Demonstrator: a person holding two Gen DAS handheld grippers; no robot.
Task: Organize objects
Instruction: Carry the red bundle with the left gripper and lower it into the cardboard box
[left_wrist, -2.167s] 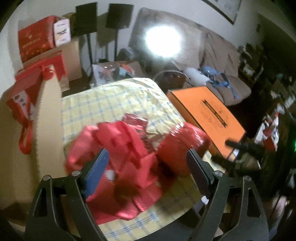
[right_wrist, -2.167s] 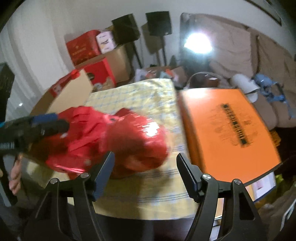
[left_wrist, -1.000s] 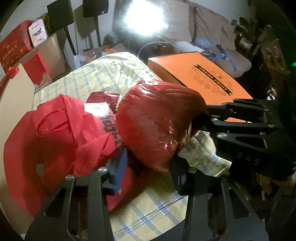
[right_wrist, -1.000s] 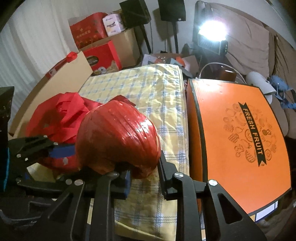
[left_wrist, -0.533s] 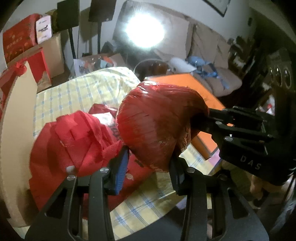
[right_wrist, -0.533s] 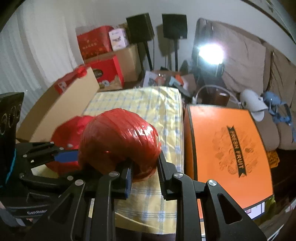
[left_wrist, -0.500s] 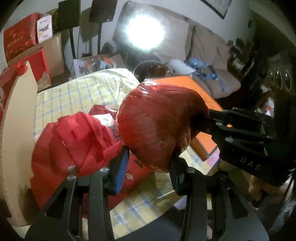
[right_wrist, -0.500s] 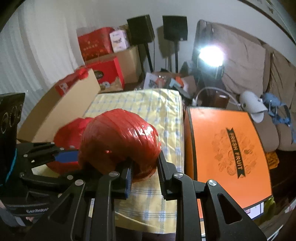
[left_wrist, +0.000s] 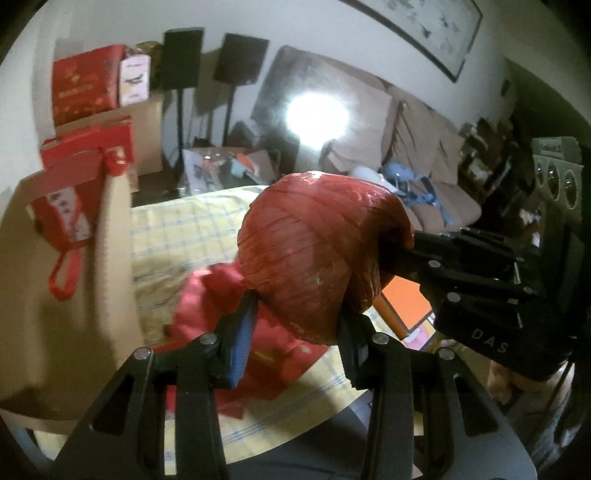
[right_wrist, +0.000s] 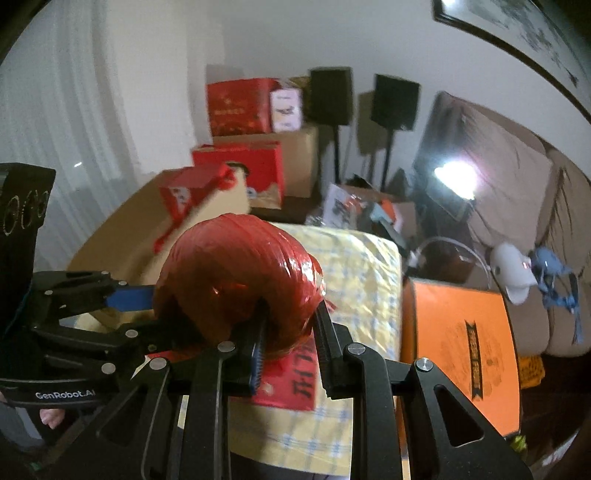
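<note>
A large ball wound of shiny red plastic strip (left_wrist: 317, 251) hangs in the air above the table, held from two sides. My left gripper (left_wrist: 295, 325) is shut on its lower near edge, the blue pad (left_wrist: 243, 332) pressing its left side. My right gripper (left_wrist: 410, 258) grips it from the right. In the right wrist view that same red ball (right_wrist: 240, 280) sits between my right gripper's (right_wrist: 291, 332) fingers, and my left gripper (right_wrist: 151, 310) clamps it from the left. Crumpled red bags (left_wrist: 207, 306) lie on the cloth below; one with printed characters (right_wrist: 291, 380) shows under the ball.
The table wears a yellow checked cloth (left_wrist: 177, 229). An orange fruit box (right_wrist: 461, 339) lies along its right side. A tall cardboard box (left_wrist: 55, 295) with a red gift box (left_wrist: 70, 192) on it stands at the left. Sofa (right_wrist: 517, 206), speakers and stacked cartons fill the background.
Both grippers closed on the red ball and have lifted it up off the table together. The red bags stayed on the cloth below.
</note>
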